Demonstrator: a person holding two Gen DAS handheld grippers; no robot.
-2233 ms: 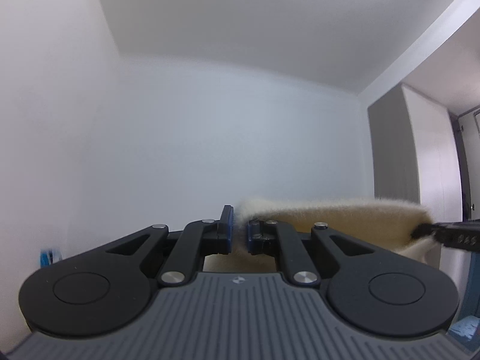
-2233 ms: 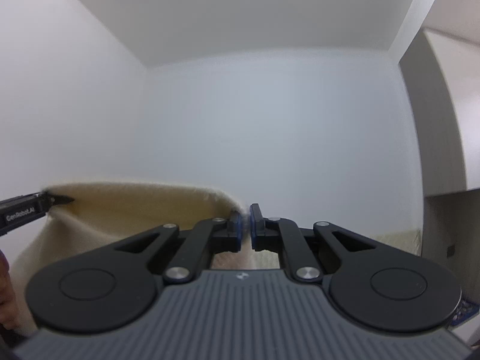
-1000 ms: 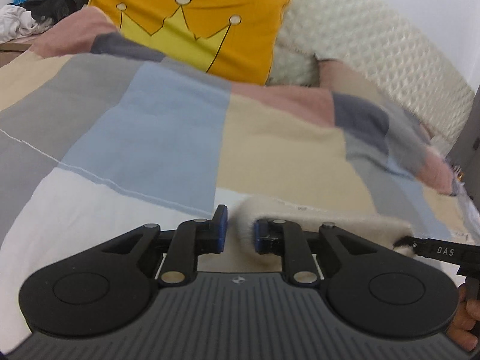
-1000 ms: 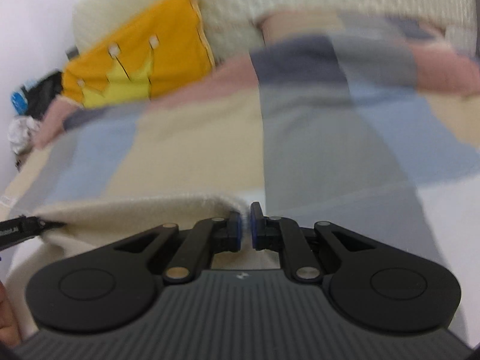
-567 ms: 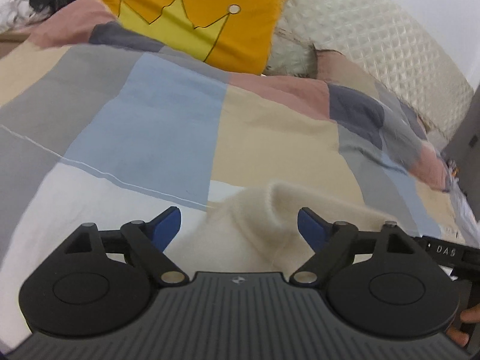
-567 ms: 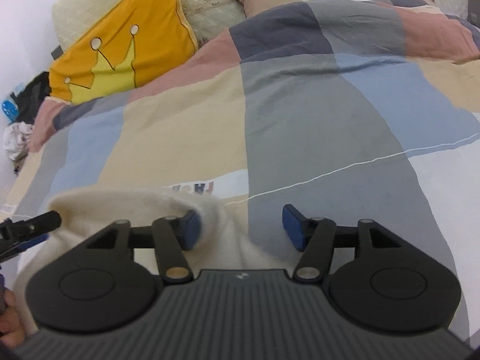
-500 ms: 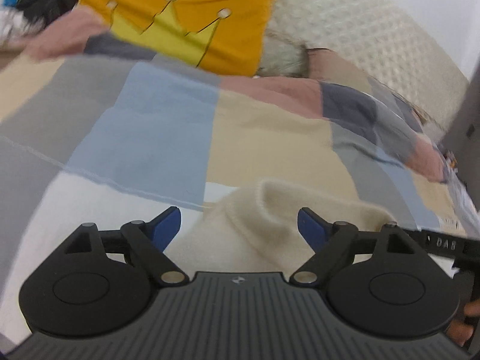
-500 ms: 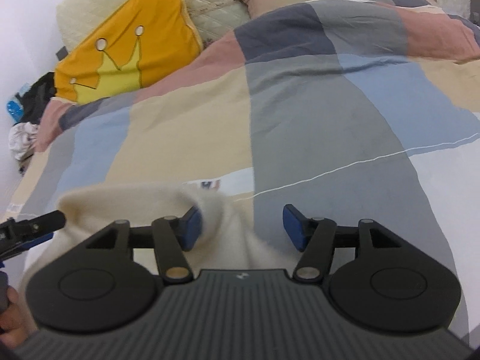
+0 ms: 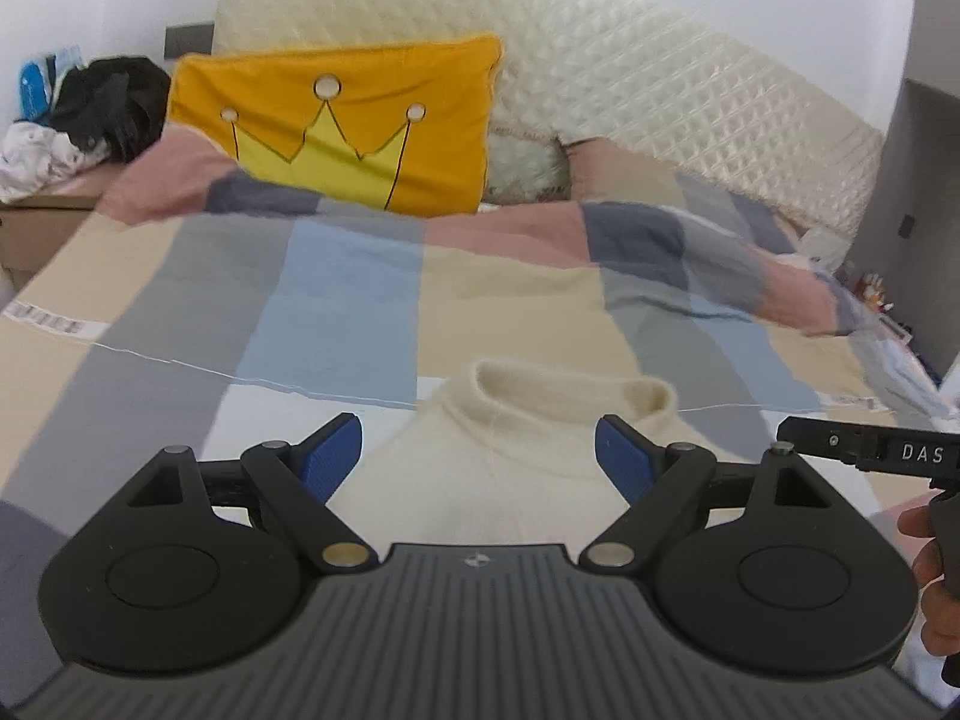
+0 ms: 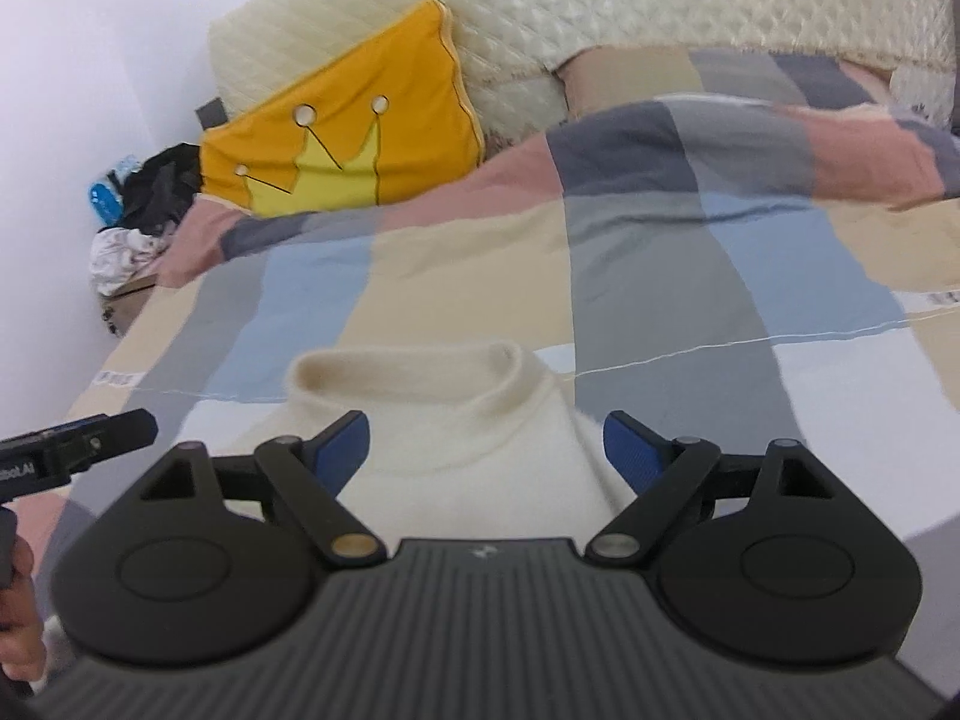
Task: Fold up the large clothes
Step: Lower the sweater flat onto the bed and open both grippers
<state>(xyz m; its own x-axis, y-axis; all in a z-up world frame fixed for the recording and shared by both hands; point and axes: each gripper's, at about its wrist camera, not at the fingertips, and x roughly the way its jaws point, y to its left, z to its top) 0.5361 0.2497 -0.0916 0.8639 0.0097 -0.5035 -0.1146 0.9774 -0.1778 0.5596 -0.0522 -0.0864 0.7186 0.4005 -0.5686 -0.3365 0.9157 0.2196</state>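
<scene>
A cream turtleneck sweater (image 9: 528,450) lies flat on the patchwork bed cover (image 9: 336,282), its collar toward the headboard. It also shows in the right wrist view (image 10: 456,438). My left gripper (image 9: 478,450) is open and empty just above the sweater, fingers spread to either side of the collar. My right gripper (image 10: 486,441) is open and empty over the same sweater, near its right shoulder. Each gripper's tip shows at the edge of the other's view: the right one (image 9: 864,450) and the left one (image 10: 78,438).
An orange crown pillow (image 9: 342,126) leans on the quilted cream headboard (image 9: 660,96). A second pillow under the cover (image 10: 750,120) lies at the right. Dark and white clothes (image 9: 84,114) sit piled at the far left by the wall.
Both grippers brought the sweater down from the air onto the bed, opened and let it go. They have since drawn back, and the collar now lies flat.
</scene>
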